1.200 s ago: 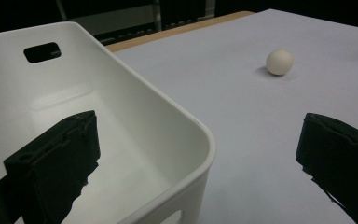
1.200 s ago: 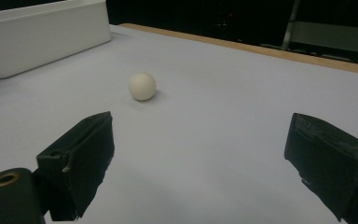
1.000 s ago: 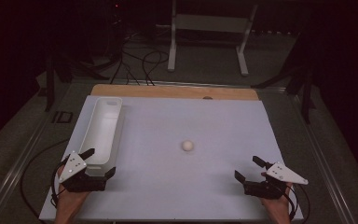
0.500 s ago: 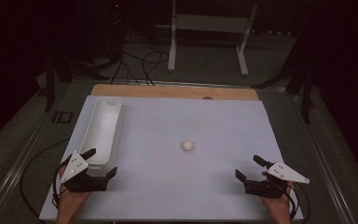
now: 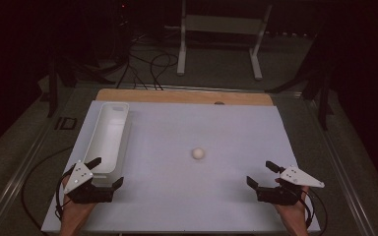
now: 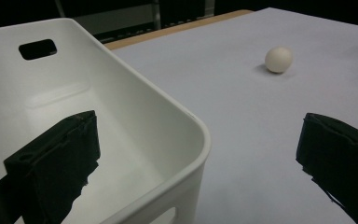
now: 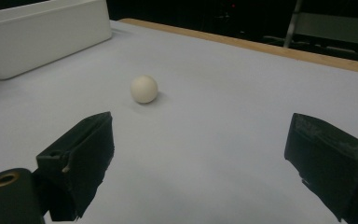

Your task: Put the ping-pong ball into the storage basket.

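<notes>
Almost nothing has moved since the earlier frames: both hands rest at the near edge as before, and only the left gripper seems to have shifted very slightly around the tray corner. Its jaws are spread wide and stand on both sides of the near corner of the white tray, one inside, one outside, without pinching it; I judge this is a position ready to hold the tray steady or to pull it. The tray lies lengthwise along the left side and is empty.

Near the middle, the small white ball sits alone on the sheet, well apart from both grippers. The right gripper points toward it with jaws also spread and holding nothing, probably to fetch the ball for the tray.

A pale sheet covers the table, and a wooden strip shows along its far edge. Behind, the room is dark, with cables on the floor and a white metal stand.
</notes>
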